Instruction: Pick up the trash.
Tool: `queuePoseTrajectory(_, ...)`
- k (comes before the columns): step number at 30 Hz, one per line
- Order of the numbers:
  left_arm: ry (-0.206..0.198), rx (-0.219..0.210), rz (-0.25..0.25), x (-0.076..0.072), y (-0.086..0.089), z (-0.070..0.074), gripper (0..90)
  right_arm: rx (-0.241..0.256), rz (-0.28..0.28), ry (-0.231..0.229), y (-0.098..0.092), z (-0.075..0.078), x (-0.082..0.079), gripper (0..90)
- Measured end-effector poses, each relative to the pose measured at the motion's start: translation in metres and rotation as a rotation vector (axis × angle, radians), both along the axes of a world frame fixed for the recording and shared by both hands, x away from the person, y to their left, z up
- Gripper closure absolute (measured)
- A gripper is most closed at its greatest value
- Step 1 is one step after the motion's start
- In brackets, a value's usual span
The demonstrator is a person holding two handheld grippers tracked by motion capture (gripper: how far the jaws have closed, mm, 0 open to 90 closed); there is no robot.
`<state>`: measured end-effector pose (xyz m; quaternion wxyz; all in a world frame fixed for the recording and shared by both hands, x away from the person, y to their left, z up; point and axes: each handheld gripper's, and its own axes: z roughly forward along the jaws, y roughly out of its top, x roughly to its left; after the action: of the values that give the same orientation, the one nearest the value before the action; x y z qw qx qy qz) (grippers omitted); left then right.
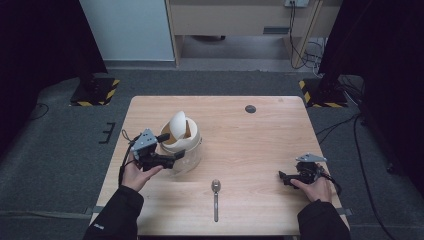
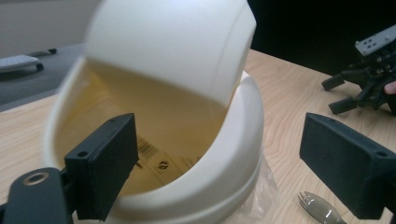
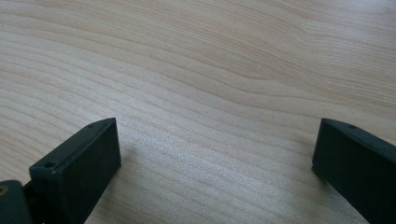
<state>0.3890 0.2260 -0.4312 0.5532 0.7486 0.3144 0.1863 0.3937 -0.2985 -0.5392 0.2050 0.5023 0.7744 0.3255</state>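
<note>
A white round bowl point(image 1: 192, 143) point(image 2: 233, 154) stands left of the table's middle, on clear plastic wrap point(image 2: 267, 186). Its white domed lid point(image 1: 177, 125) point(image 2: 173, 42) leans tilted in the bowl's mouth, and the tan inside shows a printed label. My left gripper point(image 1: 172, 148) point(image 2: 219, 154) is open at the bowl's near left side. One jaw is over the bowl's opening and the other is outside the wall. My right gripper point(image 1: 283, 177) point(image 3: 215, 154) point(image 2: 348, 95) rests open, low over bare wood at the right. A grey spork point(image 1: 215, 189) point(image 2: 322, 212) lies near the front middle.
The wooden table point(image 1: 260, 145) has a dark round grommet point(image 1: 250, 109) near its far edge. Dark carpet surrounds it, with black stands on yellow-striped bases at the far left and right. A person's hands and dark sleeves come in from the bottom.
</note>
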Motion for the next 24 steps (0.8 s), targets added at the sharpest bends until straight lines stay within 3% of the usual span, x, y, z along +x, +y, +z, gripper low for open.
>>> queuePoseTrajectory(1,-0.006,-0.018,0.019,-0.005,0.009,0.002,11.1,0.001,-0.004,-0.001,0.000,0.000,-0.001,3.4)
queuePoseTrajectory(4,-0.007,-0.019,0.039,-0.009,0.019,0.003,11.2,0.000,-0.010,0.004,-0.001,0.002,-0.001,6.4)
queuePoseTrajectory(9,0.012,0.001,0.116,-0.020,0.044,-0.003,11.2,-0.007,-0.024,0.027,-0.003,0.007,-0.002,18.6)
queuePoseTrajectory(12,0.026,0.006,0.132,-0.025,0.050,-0.007,11.2,-0.007,-0.021,0.038,-0.003,0.010,-0.003,20.4)
queuePoseTrajectory(18,0.068,0.036,0.171,-0.035,0.066,-0.024,11.2,0.006,-0.003,-0.007,0.000,0.020,-0.008,23.2)
queuePoseTrajectory(19,0.091,0.052,0.190,-0.038,0.071,-0.031,11.3,0.022,-0.001,-0.019,0.002,0.024,-0.009,23.3)
queuePoseTrajectory(23,0.121,0.076,0.214,-0.040,0.075,-0.040,12.2,0.050,0.001,-0.038,0.005,0.031,-0.010,23.4)
queuePoseTrajectory(24,0.150,0.094,0.233,-0.040,0.077,-0.047,12.5,0.068,0.007,-0.051,0.007,0.037,-0.012,23.7)
